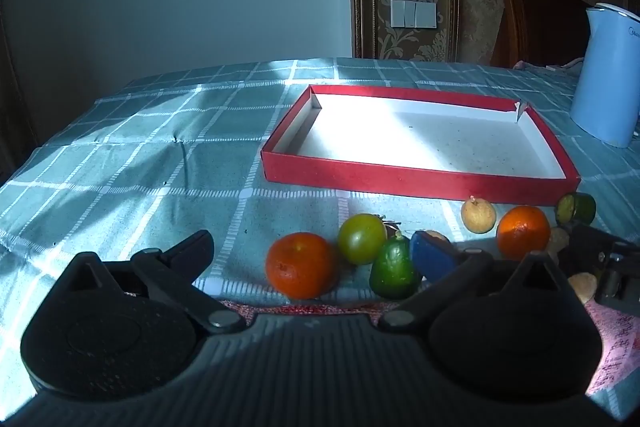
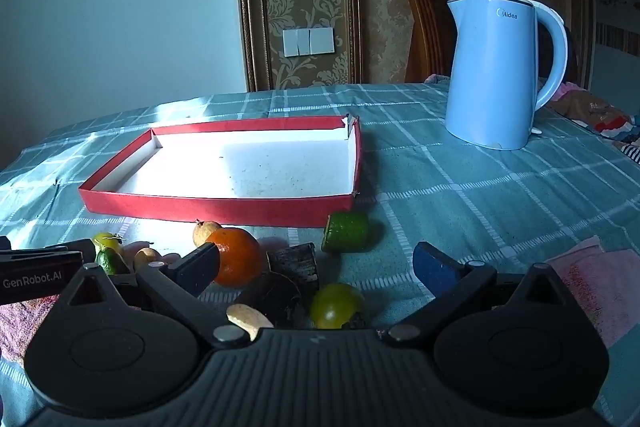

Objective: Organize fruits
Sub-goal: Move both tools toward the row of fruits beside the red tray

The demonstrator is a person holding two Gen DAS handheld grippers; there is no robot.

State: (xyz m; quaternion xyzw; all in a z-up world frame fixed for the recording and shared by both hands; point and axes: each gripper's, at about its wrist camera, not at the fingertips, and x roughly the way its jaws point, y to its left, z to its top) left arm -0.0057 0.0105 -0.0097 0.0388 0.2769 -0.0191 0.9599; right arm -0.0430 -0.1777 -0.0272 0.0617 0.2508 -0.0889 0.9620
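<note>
Both grippers, left (image 1: 316,255) and right (image 2: 316,269), spread wide and empty, fruits at 6 o'clock of red tray (image 2: 216,209).

oranges (image 1: 301,265) 2 | green tomatoes (image 1: 362,238) 2 | red tray (image 1: 400,183) 1 | kettle (image 2: 494,75) 1

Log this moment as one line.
stage: before first pick | left gripper: jaws open, empty | right gripper: jaws open, empty | red tray: no fruit | fruits: on tablecloth

Black ribbed claw (image 2: 316,263) with blue fingertips (image 2: 434,269).
</note>
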